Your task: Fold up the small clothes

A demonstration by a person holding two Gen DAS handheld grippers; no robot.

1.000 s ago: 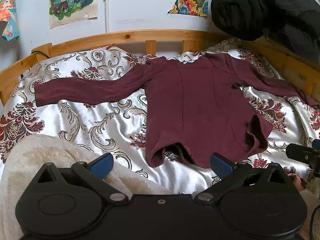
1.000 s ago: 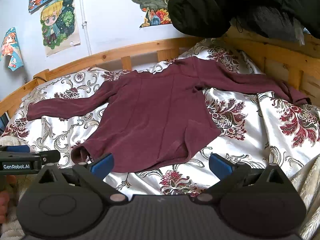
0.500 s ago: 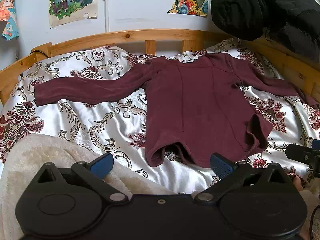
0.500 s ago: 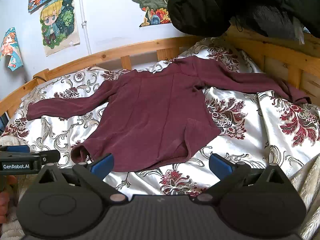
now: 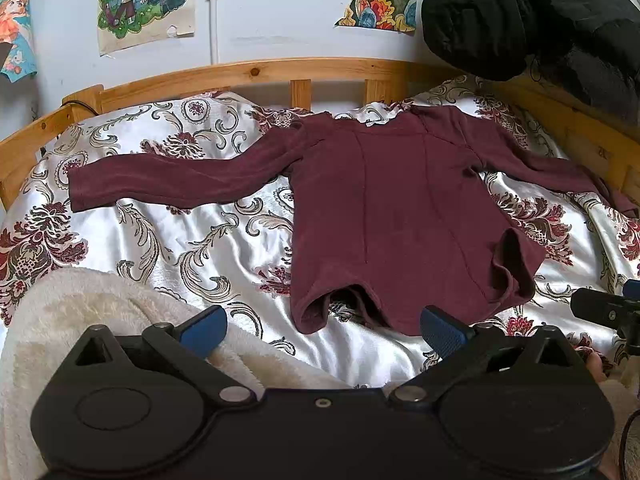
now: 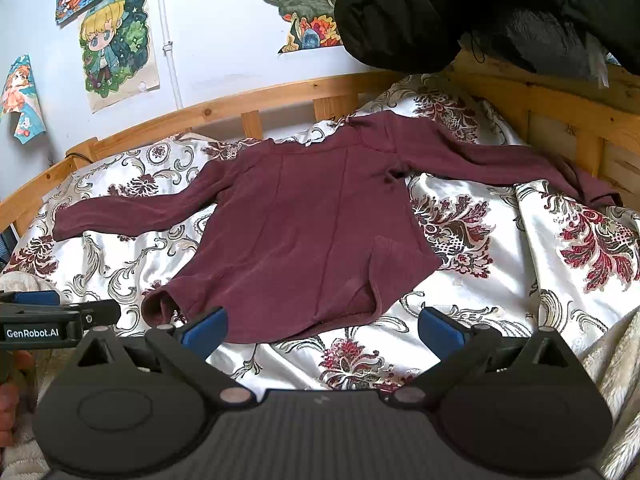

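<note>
A maroon long-sleeved top (image 5: 400, 216) lies spread flat on the floral satin bedspread (image 5: 180, 248), sleeves stretched left and right, hem towards me with its right corner curled up. It also shows in the right wrist view (image 6: 312, 232). My left gripper (image 5: 322, 330) is open and empty, just short of the hem. My right gripper (image 6: 322, 328) is open and empty, also just short of the hem. Each gripper's tip shows at the edge of the other's view.
A wooden bed rail (image 5: 256, 76) runs along the far and right sides. A black padded jacket (image 5: 520, 12) hangs over the back right corner. A cream fleece blanket (image 5: 80, 312) lies at the near left. Posters hang on the wall.
</note>
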